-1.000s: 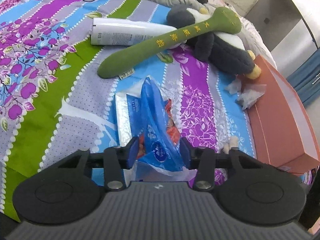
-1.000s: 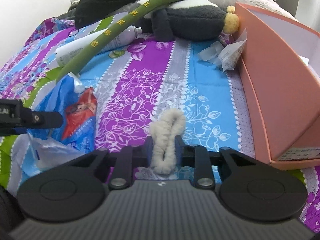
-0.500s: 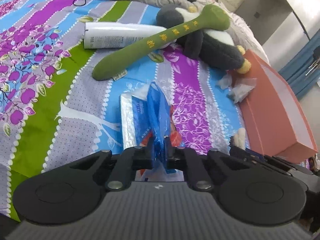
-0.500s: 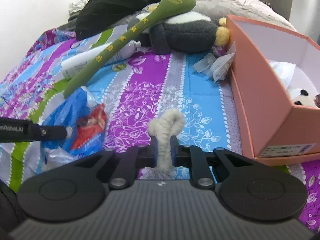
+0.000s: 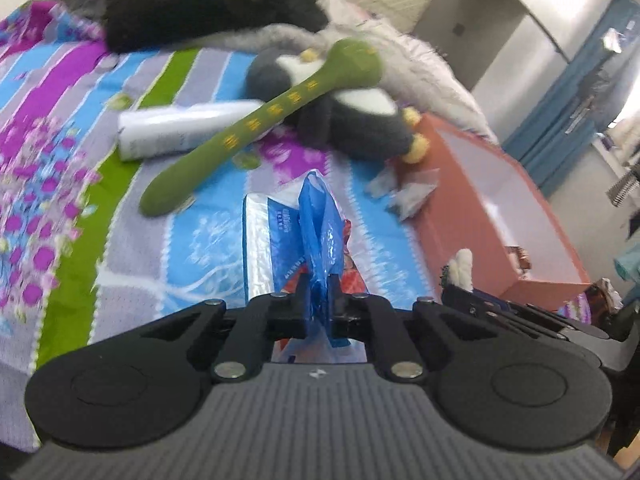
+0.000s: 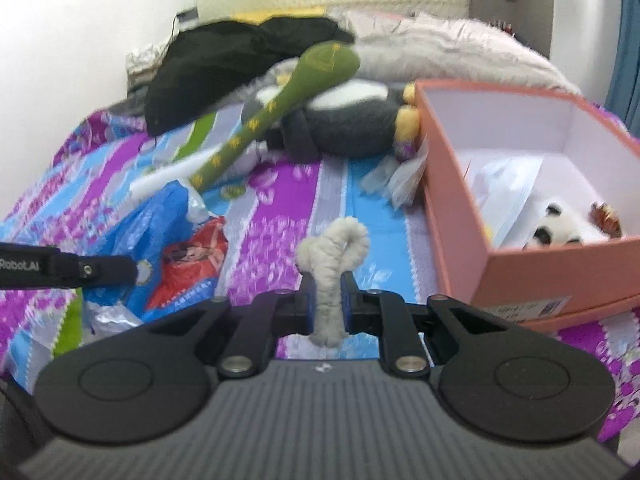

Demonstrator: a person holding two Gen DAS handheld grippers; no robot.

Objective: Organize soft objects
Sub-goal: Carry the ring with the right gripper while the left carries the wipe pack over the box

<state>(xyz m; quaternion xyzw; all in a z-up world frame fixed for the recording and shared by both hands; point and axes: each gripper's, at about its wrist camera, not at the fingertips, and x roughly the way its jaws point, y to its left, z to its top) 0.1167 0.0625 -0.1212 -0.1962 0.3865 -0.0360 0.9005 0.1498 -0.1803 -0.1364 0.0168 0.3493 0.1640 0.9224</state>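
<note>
Right wrist view: my right gripper [image 6: 327,307] pinches the fuzzy loop [image 6: 332,258]; left gripper [image 5: 318,309] clamps the blue bag [image 5: 320,236]. I'd probably carry both level over the box [image 6: 448,200] rim, then release.

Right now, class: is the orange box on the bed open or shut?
Open. The orange box has no lid on; its white inside shows, with a small panda plush and plastic packets lying in it.

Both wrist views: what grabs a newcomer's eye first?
Probably the two grips up front: the left tool is shut on a crinkly blue plastic bag, and the right tool pinches a fuzzy white loop. Behind them, a long green plush stick lies across a grey penguin toy on the striped bedspread. An open pink box sits at right.
</note>
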